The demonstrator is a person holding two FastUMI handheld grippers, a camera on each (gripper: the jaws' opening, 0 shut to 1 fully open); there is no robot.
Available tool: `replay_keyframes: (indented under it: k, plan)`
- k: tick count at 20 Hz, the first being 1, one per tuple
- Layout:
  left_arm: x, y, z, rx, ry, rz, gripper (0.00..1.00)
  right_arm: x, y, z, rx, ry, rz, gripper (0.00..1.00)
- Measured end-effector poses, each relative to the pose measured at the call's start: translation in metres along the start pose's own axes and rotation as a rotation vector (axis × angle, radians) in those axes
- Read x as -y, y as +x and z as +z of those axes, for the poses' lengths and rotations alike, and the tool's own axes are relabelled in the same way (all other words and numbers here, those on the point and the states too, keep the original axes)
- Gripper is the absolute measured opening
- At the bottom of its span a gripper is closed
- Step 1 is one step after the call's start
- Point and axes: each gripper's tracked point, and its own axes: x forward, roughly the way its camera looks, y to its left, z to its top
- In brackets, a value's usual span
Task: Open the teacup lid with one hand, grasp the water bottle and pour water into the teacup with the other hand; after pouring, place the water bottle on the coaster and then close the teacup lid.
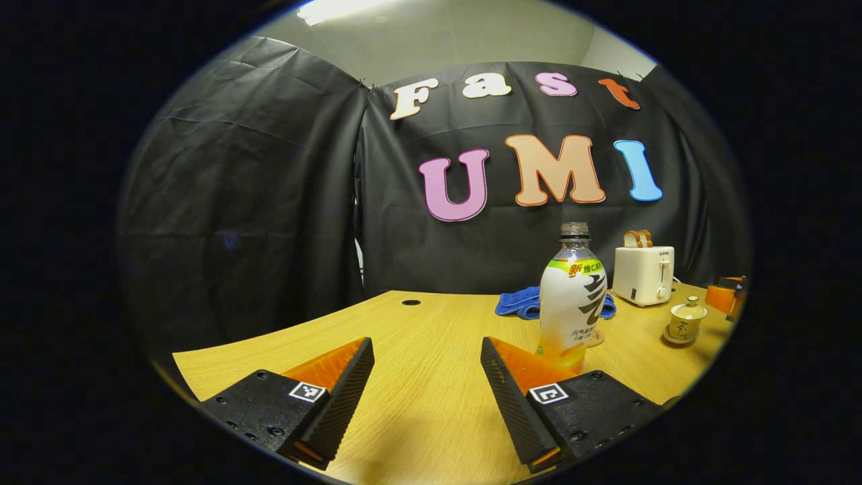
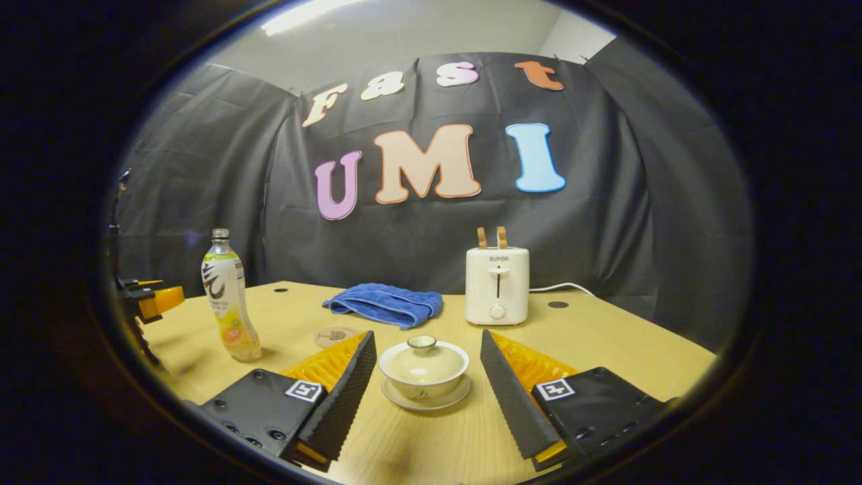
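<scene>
Holding my right hand-held gripper (image 2: 425,377) spread, I see one teacup (image 2: 423,367) on its saucer between its fingers, untouched, its one lid (image 2: 422,345) still on. My left hand-held gripper (image 1: 427,377) is spread too, with one water bottle (image 1: 572,296) upright on the counter (image 1: 431,323) just past its right finger. One coaster (image 2: 335,335), one blue towel (image 2: 384,303) and one toaster (image 2: 497,286) holding two bread slices stand farther back.

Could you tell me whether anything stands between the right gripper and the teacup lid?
Nothing visible does. In the right gripper view the right gripper is open, and the teacup with its lid sits straight ahead between the fingers, bare table around it. The towel and toaster stand behind it.
</scene>
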Motion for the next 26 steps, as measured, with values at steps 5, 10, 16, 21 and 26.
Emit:
replay_keyframes:
  k: [5, 10, 16, 21, 26]
  plan:
    - [0.0, 0.0, 0.0, 0.0, 0.0, -0.001, 0.94, 0.0, 0.025, -0.001, -0.006, 0.001, -0.006, 0.99]
    - [0.0, 0.0, 0.0, 0.0, -0.001, -0.001, 0.94, -0.004, 0.048, -0.012, -0.066, -0.003, 0.014, 0.95]
    - [0.001, 0.0, 0.0, 0.0, 0.0, -0.002, 0.94, -0.006, 0.06, -0.021, -0.136, -0.01, 0.024, 0.74]
    - [0.0, -0.001, 0.0, 0.001, -0.001, -0.001, 0.94, -0.003, 0.062, -0.021, -0.154, -0.015, 0.011, 0.46]
    - [0.001, 0.0, 0.0, 0.001, -0.001, -0.001, 0.94, -0.004, 0.065, -0.025, -0.153, -0.01, 0.015, 0.39]
